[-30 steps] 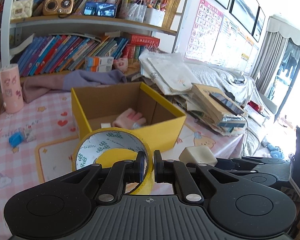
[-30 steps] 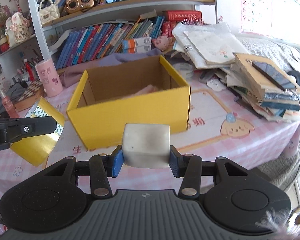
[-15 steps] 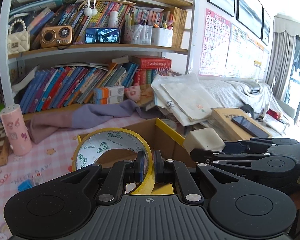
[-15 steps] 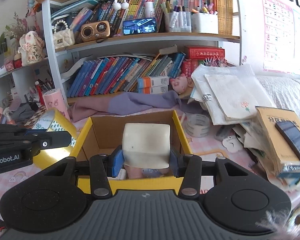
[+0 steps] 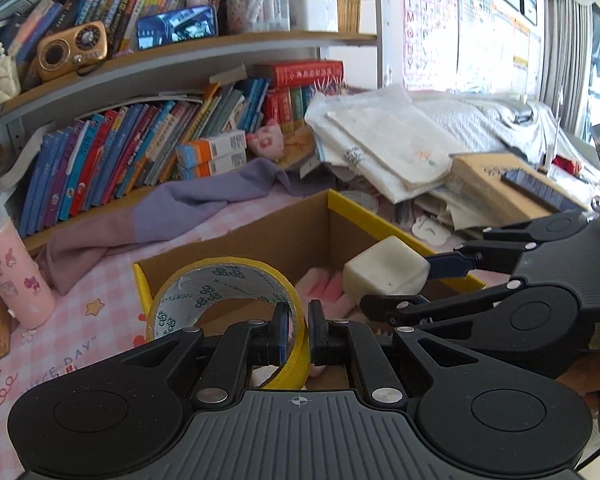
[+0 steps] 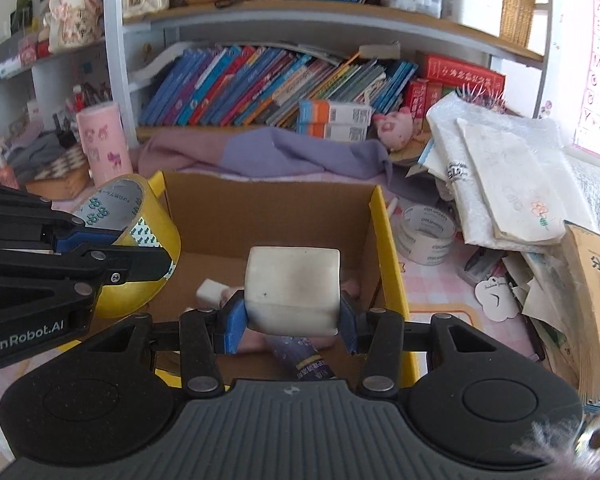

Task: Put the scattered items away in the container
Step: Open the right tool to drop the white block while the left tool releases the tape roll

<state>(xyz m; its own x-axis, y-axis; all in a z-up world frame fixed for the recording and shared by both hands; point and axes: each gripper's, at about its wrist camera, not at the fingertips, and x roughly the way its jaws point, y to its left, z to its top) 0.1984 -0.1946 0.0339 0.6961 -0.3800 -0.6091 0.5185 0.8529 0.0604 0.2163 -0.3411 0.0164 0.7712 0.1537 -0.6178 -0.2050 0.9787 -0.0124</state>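
My left gripper [image 5: 298, 334] is shut on the wall of a yellow tape roll [image 5: 220, 304], held over the left part of the open yellow cardboard box [image 5: 356, 210]. In the right wrist view the same tape roll [image 6: 140, 240] hangs at the box's left wall. My right gripper [image 6: 292, 320] is shut on a white cube block [image 6: 292, 286], hovering above the inside of the box [image 6: 384, 240]. In the left wrist view that block [image 5: 384, 270] is over the box's right side. Pink items [image 5: 326, 284], a small white piece [image 6: 211, 292] and a purple packet [image 6: 300, 360] lie inside.
A clear tape roll [image 6: 426, 234] lies on the pink cloth right of the box. Stacked papers and books [image 6: 512, 184] crowd the right. A pink cylinder [image 6: 102, 138] and a purple garment [image 6: 284, 152] sit behind the box, before the bookshelf [image 6: 260, 88].
Both grippers have carried their items forward from in front of the box to above its opening. The grips on the tape roll and the block are unchanged.
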